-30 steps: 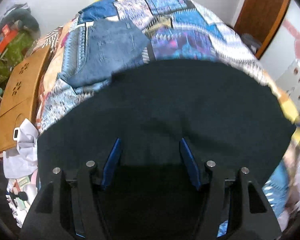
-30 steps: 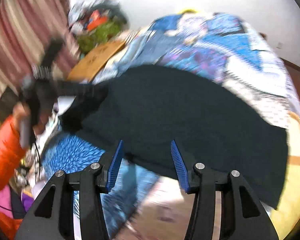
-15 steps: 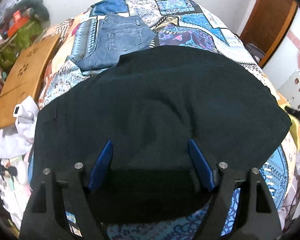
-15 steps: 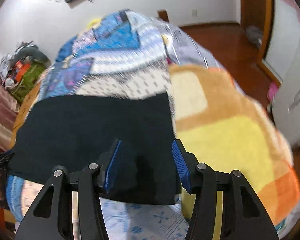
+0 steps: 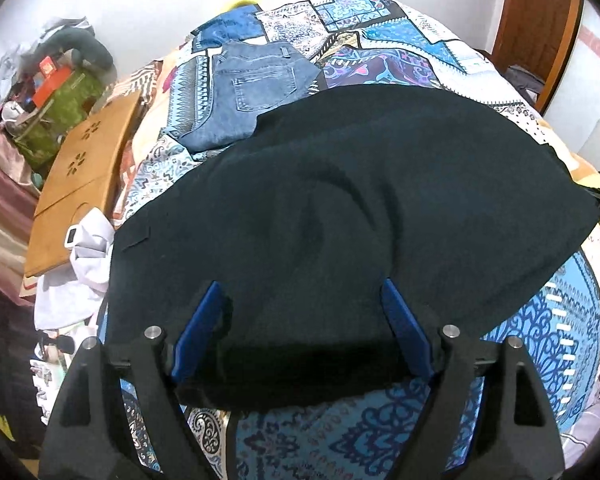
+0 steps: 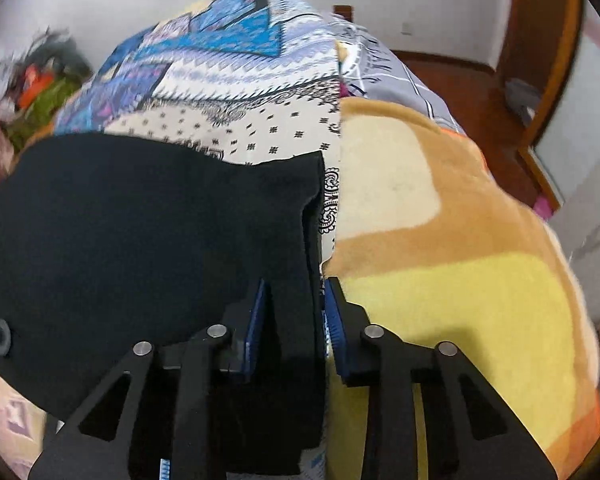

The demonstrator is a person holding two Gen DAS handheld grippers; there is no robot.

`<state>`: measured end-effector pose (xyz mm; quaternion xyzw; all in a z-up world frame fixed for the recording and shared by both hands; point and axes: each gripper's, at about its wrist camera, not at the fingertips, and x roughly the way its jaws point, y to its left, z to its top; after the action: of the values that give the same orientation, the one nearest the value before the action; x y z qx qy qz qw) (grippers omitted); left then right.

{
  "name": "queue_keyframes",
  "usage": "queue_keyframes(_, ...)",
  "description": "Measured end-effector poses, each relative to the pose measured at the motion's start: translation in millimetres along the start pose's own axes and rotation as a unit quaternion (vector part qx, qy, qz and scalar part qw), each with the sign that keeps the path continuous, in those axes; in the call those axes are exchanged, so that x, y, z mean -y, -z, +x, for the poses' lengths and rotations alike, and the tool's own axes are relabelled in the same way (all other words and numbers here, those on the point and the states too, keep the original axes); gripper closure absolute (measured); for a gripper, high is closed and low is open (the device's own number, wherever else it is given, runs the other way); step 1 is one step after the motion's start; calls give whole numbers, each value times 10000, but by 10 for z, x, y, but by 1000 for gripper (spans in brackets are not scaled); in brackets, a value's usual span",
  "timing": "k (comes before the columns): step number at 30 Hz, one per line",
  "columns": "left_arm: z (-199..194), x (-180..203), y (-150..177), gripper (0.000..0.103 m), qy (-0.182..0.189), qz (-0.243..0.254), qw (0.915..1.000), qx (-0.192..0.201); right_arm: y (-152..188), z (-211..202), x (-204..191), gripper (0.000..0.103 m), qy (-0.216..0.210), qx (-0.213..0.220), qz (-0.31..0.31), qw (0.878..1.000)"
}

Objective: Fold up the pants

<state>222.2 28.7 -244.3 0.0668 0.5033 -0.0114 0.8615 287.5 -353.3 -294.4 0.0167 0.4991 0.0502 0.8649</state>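
The black pants (image 5: 364, 216) are lying spread across the bed (image 5: 548, 320), covering most of its patterned cover, with soft creases running through the middle of the cloth. Seen from the right wrist, the pants (image 6: 140, 232) are ending in a straight hem edge that is sitting just beside a yellow and tan blanket (image 6: 460, 264).

The left tool (image 5: 304, 296) is hanging over the near edge of the pants with its blue fingers (image 5: 198, 332) spread wide; its jaws have just been opening, and the cloth beneath them is lying loose, not pinched. The right tool (image 6: 294, 296) is sitting at the hem end of the pants, its jaws having just been closing, and a raised strip of the black cloth is standing between the blue fingers (image 6: 256, 320). The fingers are close on both sides of that strip, apparently pinching it.

Beyond the pants, toward the wall, a folded pair of blue jeans (image 5: 256, 88) is lying on the bed, its near edge touching the black cloth. Left of the pants, off the bed's side, a wooden board (image 5: 80, 176) is leaning, with a white cloth (image 5: 76, 272) bunched below it.
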Motion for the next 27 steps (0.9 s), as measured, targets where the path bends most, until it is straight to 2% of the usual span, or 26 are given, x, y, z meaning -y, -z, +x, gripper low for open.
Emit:
queue_keyframes(6,-53,-85,63,21,95,-137,9999,19,-72,-54,43,81,12,-194,248,9995)
queue_keyframes(9,-119,-85,18,21,53,-44,10000,68,-91,-306,53,80,-152,-54,604,9980)
queue_keyframes(14,-227,-30,-210,21,-21,69,9993,375,9,-822,28,37,-726,459,1078,9905)
queue_keyframes(17,-207,40,-368,19,105,69,9989,457,133,-1026,-80,22,-1056,635,1385,9827)
queue_keyframes(23,-86,258,-514,18,351,153,9983,434,434,-921,-278,22,-1856,321,2152,9582)
queue_keyframes(27,-65,391,-516,18,445,259,9977,446,555,-694,-239,22,-1983,110,2798,9393)
